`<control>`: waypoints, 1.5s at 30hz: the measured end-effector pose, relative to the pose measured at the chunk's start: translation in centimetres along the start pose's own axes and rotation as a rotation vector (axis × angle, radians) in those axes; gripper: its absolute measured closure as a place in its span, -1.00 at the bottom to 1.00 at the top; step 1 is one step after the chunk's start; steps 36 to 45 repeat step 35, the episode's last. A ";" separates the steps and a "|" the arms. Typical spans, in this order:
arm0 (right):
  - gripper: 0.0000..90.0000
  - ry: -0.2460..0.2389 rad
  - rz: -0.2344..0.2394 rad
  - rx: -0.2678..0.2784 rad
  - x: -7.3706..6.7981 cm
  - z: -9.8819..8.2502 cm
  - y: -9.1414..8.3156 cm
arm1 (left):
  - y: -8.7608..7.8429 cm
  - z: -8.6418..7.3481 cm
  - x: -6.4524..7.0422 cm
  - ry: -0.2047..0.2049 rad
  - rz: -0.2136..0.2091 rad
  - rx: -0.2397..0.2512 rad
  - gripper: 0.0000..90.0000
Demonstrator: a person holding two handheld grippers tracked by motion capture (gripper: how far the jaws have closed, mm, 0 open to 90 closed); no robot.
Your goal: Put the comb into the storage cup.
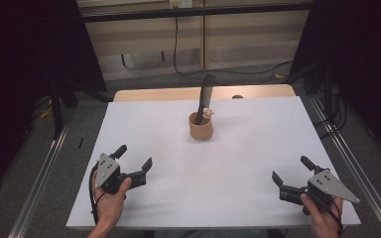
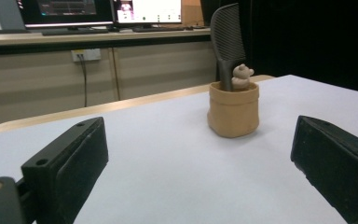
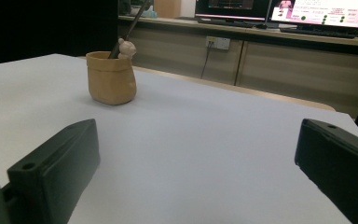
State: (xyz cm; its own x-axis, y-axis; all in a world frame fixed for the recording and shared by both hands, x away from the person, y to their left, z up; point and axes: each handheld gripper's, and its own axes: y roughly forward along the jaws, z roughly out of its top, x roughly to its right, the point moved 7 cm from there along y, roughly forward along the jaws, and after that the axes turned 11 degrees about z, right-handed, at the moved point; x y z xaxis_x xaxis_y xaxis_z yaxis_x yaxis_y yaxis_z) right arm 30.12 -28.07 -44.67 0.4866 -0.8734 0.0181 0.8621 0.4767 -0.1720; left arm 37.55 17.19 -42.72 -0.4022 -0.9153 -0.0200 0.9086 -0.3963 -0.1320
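Observation:
A tan pot point(image 1: 201, 128) point(image 2: 233, 110) point(image 3: 110, 77) stands upright at the middle back of the white table point(image 1: 203, 168). A black comb point(image 1: 205, 96) point(image 2: 228, 42) sticks up out of it, and a small bear figure point(image 1: 208, 113) point(image 2: 241, 76) point(image 3: 127, 48) sits at its rim. My left gripper point(image 1: 134, 157) point(image 2: 200, 158) rests at the front left, open and empty, held by a hand. At the front right, my right gripper point(image 1: 291, 169) point(image 3: 196, 158) is also open and empty. Both are well short of the pot.
A wooden strip point(image 1: 154, 94) edges the table's far side. Metal rails point(image 1: 44, 163) run along both sides of the table. Beyond it a cable point(image 1: 176, 44) hangs down a cabinet, and monitors point(image 3: 317, 9) stand on a desk.

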 end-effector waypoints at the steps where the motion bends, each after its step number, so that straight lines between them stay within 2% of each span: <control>1: -1.00 0.001 0.001 0.002 0.0 0.0 0.0 | -0.2 -0.1 -0.1 -0.003 0.001 -0.001 -0.91; 3: -1.00 -0.001 0.001 0.003 0.0 0.0 0.0 | -0.5 -0.3 -0.3 0.022 0.030 -0.005 -0.91; 10: -1.00 0.001 -0.009 0.001 0.1 0.0 -0.1 | -1.9 -1.0 -1.1 0.003 0.062 -0.022 -0.92; 12: -1.00 0.001 -0.009 0.001 0.1 0.0 -0.1 | -2.4 -1.2 -1.2 -0.014 0.066 -0.018 -0.92; 15: -1.00 0.000 -0.007 0.002 0.1 0.0 0.0 | -3.0 -1.4 -1.4 -0.012 0.076 -0.017 -0.92; 18: -1.00 0.001 -0.008 0.000 0.1 0.0 -0.1 | -3.7 -1.8 -1.3 -0.047 0.074 -0.026 -0.93; 20: -1.00 -0.001 -0.007 0.002 0.0 0.1 -0.1 | -4.1 -2.0 -1.3 -0.046 0.098 -0.036 -0.93; 22: -1.00 -0.002 -0.006 0.003 0.0 0.1 -0.1 | -4.3 -2.1 -1.6 -0.046 0.099 -0.031 -0.93; 25: -1.00 0.002 -0.004 0.002 0.0 0.0 -0.1 | -4.6 -1.9 -2.3 -0.090 0.133 -0.006 -0.92; 27: -1.00 0.001 -0.007 0.000 0.0 0.0 -0.1 | -4.4 -2.2 -2.3 -0.098 0.116 -0.030 -0.92; 30: -1.00 0.000 -0.002 0.000 0.0 0.0 -0.1 | -4.5 -2.0 -2.4 -0.098 0.117 -0.011 -0.92; 31: -1.00 0.001 -0.003 0.002 0.0 0.0 -0.1 | -4.5 -2.1 -2.3 -0.085 0.125 -0.021 -0.92; 35: -1.00 0.008 -0.005 0.001 0.1 0.0 -0.1 | -4.0 -2.3 -2.1 -0.092 0.098 -0.046 -0.92; 45: -1.00 0.008 -0.005 0.001 0.1 0.0 -0.1 | -4.0 -2.3 -2.1 -0.092 0.098 -0.046 -0.92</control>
